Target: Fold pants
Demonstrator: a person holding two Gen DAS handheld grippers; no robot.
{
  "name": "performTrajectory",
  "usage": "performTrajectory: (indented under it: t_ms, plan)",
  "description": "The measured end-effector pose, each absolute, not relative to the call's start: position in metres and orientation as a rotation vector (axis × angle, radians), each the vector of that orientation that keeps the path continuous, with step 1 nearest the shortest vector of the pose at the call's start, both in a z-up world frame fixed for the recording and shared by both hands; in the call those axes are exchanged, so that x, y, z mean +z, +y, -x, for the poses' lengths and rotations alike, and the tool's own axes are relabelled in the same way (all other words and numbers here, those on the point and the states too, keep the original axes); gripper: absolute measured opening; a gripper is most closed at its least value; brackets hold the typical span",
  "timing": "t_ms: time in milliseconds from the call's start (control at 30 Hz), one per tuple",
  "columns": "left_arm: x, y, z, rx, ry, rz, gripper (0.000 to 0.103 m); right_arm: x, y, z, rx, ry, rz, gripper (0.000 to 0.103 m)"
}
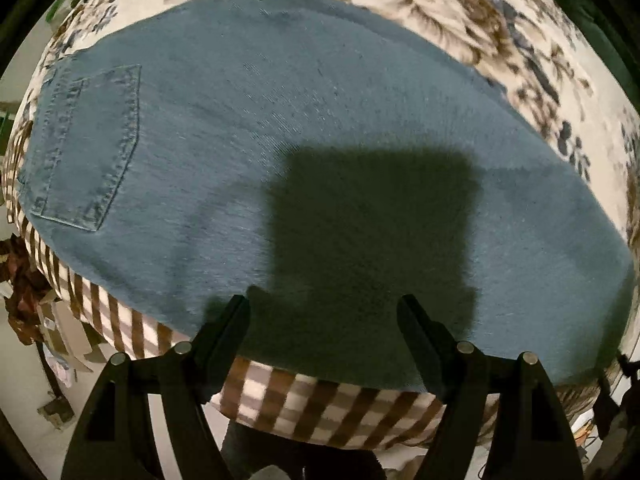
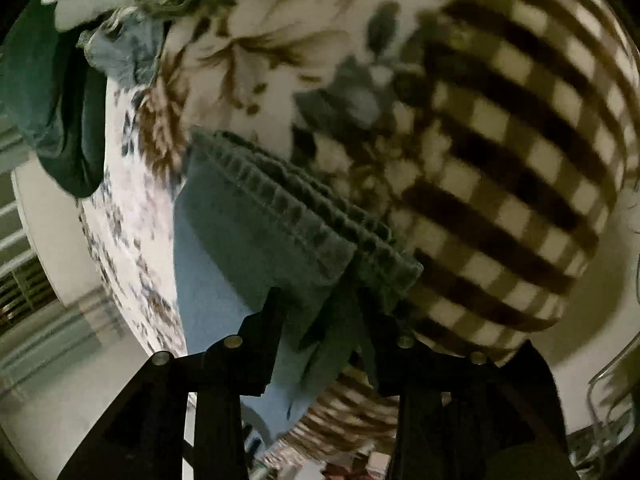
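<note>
Blue denim pants [image 1: 320, 120] lie flat on a bed, and a back pocket [image 1: 88, 144] shows at the left. My left gripper [image 1: 324, 308] hangs straight over them near the front edge, open, with nothing between its fingers; its shadow falls on the denim. In the right wrist view a stitched leg hem [image 2: 288, 208] of the pants runs down into my right gripper [image 2: 320, 312]. Bunched denim fills the gap between its two fingers, which are shut on the hem. That view is blurred.
The bed cover is floral [image 1: 440, 12] with a brown and white checked border [image 1: 320, 408] at the front edge. A dark green garment [image 2: 48, 120] and another bit of denim [image 2: 120, 52] lie at the far left. Floor and clutter [image 1: 28, 292] show beyond the bed edge.
</note>
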State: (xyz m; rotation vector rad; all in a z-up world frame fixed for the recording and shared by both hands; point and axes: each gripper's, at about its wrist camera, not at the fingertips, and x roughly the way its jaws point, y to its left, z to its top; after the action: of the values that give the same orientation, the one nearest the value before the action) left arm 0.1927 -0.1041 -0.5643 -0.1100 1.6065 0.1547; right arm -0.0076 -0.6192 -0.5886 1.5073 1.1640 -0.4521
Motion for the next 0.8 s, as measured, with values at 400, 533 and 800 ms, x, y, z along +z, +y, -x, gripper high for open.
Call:
performTrajectory:
  t_ms: [400,533,800]
  plan:
    - [-0.561,-0.108,-0.2,0.112,1.61,0.098,0.075,-0.532,-0.62,0.023,-0.481,1.072,-1.334,0.005]
    - [-0.558,-0.1,-0.205,0.113,1.612,0.106,0.075,-0.534,-0.621,0.038,-0.553,1.074,-1.285,0.003]
    - [-0.551,-0.085,-0.228,0.1,1.609,0.068,0.075,-0.559,-0.625,0.033,-0.648,1.305,-1.228,0.018]
